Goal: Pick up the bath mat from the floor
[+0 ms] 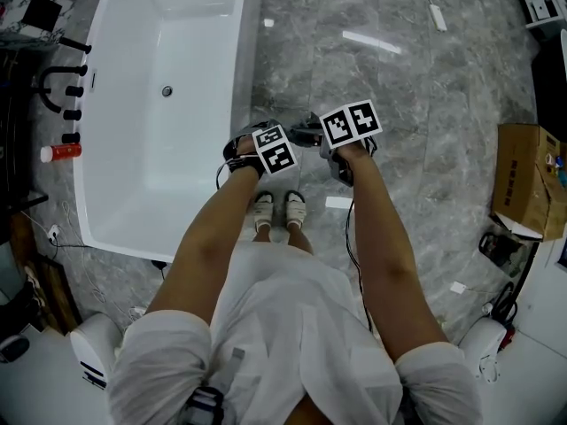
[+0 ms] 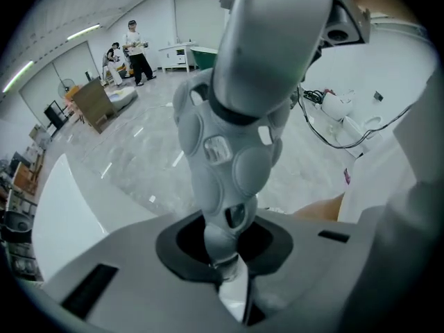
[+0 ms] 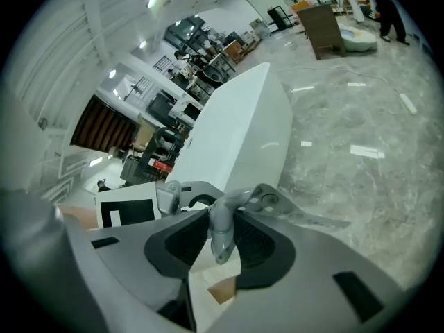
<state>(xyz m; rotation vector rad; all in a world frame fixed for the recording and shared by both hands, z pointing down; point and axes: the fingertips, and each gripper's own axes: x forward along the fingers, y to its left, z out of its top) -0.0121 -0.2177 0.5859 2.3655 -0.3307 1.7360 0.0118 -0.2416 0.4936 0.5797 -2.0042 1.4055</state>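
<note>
The grey marble floor [image 1: 425, 104] fills most of my head view, and the white bathtub [image 1: 177, 166] runs down its left side with its near corner level with the person's knees. The person stands just beside the tub's right edge, with both bare forearms stretched forward over white clothing. A cardboard box [image 1: 527, 180] sits well apart by the floor's right edge. The bath mat I cannot find in any view, so I cannot say where it lies. In the head view the two tools are held nose to nose above the feet, touching at the front. The left gripper [image 2: 223, 252] is clenched. Its jaws leave only a thin slit and pinch the lower tip of a grey moulded body [image 2: 232, 137] that rises straight up through its own view. I take that body for part of the other tool but cannot be sure. The right gripper [image 3: 220, 245] is likewise clamped, its dark pads nipping a grey bent stem [image 3: 220, 231] that joins a flat holed plate running off to the right. A black-and-white marker face shows just to its left. In the head view the left marker cube [image 1: 275, 150] sits lower and nearer the tub, and the right marker cube [image 1: 351, 122] sits slightly higher. White shoes [image 1: 278, 209] stand side by side directly under the tools. Black tap fittings [image 1: 64, 82] line the tub's far left edge, with a red-and-white bottle [image 1: 60, 152] lying just below them.
</note>
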